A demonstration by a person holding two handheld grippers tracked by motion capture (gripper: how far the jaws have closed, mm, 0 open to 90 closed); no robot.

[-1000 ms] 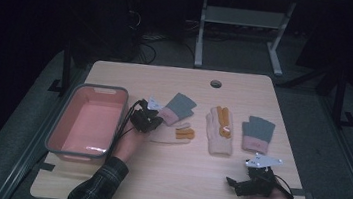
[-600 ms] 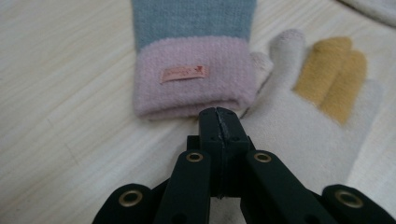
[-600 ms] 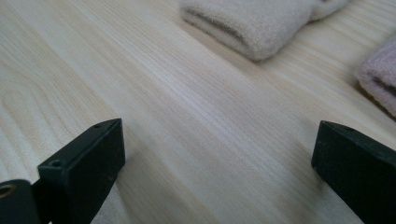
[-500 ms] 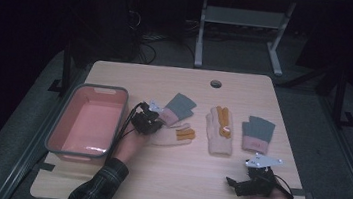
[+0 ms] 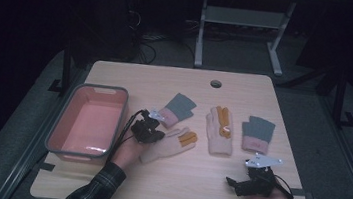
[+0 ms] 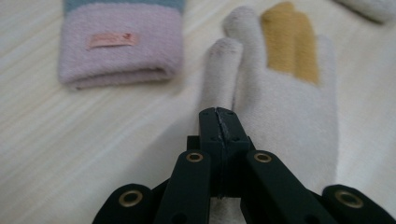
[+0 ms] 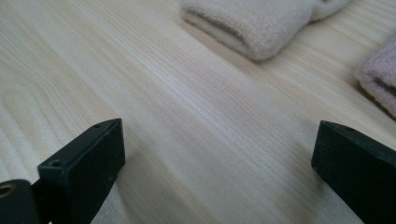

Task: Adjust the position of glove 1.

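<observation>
Left tool (image 6: 218,122) pressed together over cream glove (image 6: 285,121), pink cuff's label (image 6: 113,40) unreadable, right tool (image 7: 219,172) apart

Black hand-held tongs, plaid sleeve

Left tongs (image 6: 218,122): matte black jaws, brass-ringed pivots, small screws. Right tongs (image 5: 235,183) carry a grey three-cornered plate and a black cable. Dark plaid sleeve (image 5: 96,188).

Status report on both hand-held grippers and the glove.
Left hand-held gripper shut, over cream glove. Right hand-held gripper open, over bare table. Nothing in the way.
</observation>
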